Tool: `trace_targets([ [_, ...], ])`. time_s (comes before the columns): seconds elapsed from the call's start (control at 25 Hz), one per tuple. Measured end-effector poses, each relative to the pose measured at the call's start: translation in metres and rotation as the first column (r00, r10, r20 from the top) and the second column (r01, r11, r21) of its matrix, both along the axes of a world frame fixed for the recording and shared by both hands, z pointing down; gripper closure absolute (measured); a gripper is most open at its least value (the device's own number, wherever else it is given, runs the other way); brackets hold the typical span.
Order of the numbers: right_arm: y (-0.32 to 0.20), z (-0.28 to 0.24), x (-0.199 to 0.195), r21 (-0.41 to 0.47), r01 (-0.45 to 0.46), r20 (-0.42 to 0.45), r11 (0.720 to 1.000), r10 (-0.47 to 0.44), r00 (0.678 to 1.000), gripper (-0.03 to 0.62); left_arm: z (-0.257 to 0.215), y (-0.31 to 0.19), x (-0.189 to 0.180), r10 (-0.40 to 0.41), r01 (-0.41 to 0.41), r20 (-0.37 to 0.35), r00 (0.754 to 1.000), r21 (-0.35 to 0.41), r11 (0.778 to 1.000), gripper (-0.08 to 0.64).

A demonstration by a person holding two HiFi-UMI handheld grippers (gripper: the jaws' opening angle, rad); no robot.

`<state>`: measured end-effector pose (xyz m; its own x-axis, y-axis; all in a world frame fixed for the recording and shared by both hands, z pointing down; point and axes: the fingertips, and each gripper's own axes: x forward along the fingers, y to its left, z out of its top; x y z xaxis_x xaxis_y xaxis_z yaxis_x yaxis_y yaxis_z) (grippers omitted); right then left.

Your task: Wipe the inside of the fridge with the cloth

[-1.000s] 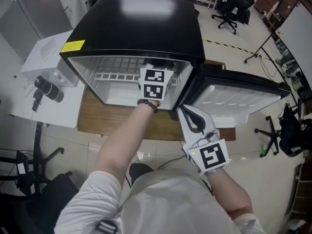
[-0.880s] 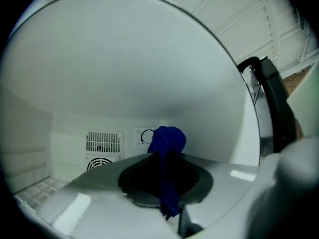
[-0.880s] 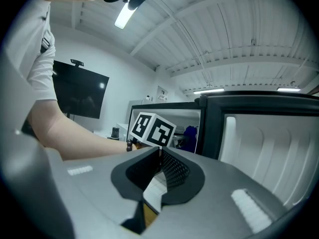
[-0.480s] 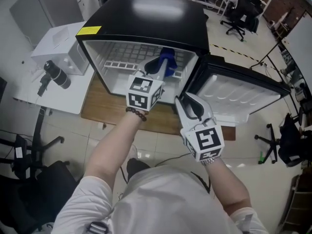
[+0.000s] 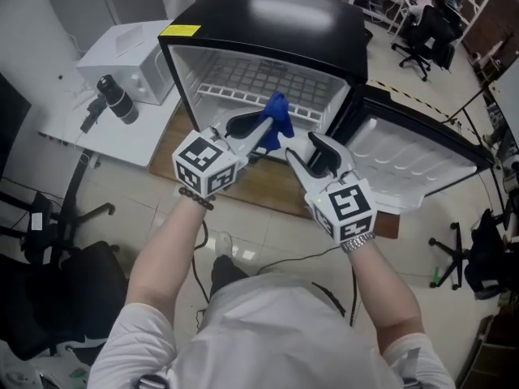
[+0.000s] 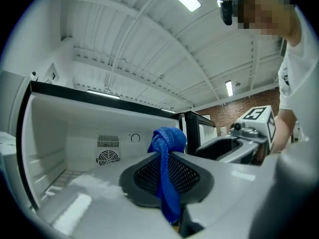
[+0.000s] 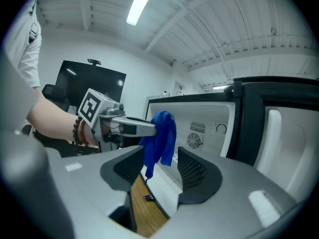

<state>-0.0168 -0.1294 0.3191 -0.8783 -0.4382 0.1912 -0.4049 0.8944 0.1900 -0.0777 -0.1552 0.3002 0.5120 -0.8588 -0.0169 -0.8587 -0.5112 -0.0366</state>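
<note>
The black fridge (image 5: 268, 23) stands open with its white inside (image 5: 259, 79) and wire shelf facing me. My left gripper (image 5: 266, 132) is in front of the opening, shut on a bunched blue cloth (image 5: 277, 122) that sticks up from its tips (image 6: 167, 153). My right gripper (image 5: 304, 146) is close beside it on the right. Its jaws have just been opening and stand wide. In the right gripper view the cloth (image 7: 159, 138) hangs from the left gripper between the right gripper's (image 7: 152, 171) pads, which do not press on it.
The fridge door (image 5: 405, 156) swings open to the right. The fridge rests on a wooden board (image 5: 251, 181). A white box (image 5: 130, 51) and a black cylinder-shaped device (image 5: 113, 96) sit on a white table at left. A black chair (image 5: 73, 298) stands lower left.
My left gripper has pulled back out of the fridge with the blue cloth, toward the front. The right gripper's jaws have gone from shut to wide open beside the cloth.
</note>
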Motion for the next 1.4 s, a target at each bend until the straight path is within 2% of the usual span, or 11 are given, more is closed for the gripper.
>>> trace_targets([
  [0.16,0.012,0.007,-0.024,-0.009,0.096,-0.011,0.995,-0.096,0.995,0.345,0.010,0.027,-0.008,0.053,-0.053,-0.004,0.999,-0.034,0.998,0.533],
  [0.32,0.028,0.018,-0.054,-0.011,0.194,-0.049,0.981,-0.194,0.980,0.330,0.020,0.045,-0.017,0.097,-0.098,-0.024,0.995,-0.059,0.993,0.532],
  [0.72,0.045,0.043,-0.111,-0.018,0.294,-0.114,0.956,-0.294,0.949,0.330,0.042,0.067,-0.046,0.162,-0.171,-0.077,0.984,-0.130,0.977,0.529],
  [0.92,0.045,0.051,-0.132,-0.039,0.302,-0.096,0.952,-0.305,0.948,0.411,0.051,0.072,-0.060,0.185,-0.199,-0.099,0.978,-0.165,0.966,0.523],
  [1.08,0.039,0.059,-0.144,-0.049,0.272,-0.078,0.961,-0.275,0.958,0.490,0.058,0.071,-0.076,0.164,-0.178,-0.085,0.983,-0.196,0.964,0.494],
  [1.4,0.020,0.090,-0.171,-0.081,0.189,-0.076,0.979,-0.195,0.978,0.512,0.073,0.063,-0.117,0.071,-0.081,-0.057,0.996,-0.221,0.972,0.400],
])
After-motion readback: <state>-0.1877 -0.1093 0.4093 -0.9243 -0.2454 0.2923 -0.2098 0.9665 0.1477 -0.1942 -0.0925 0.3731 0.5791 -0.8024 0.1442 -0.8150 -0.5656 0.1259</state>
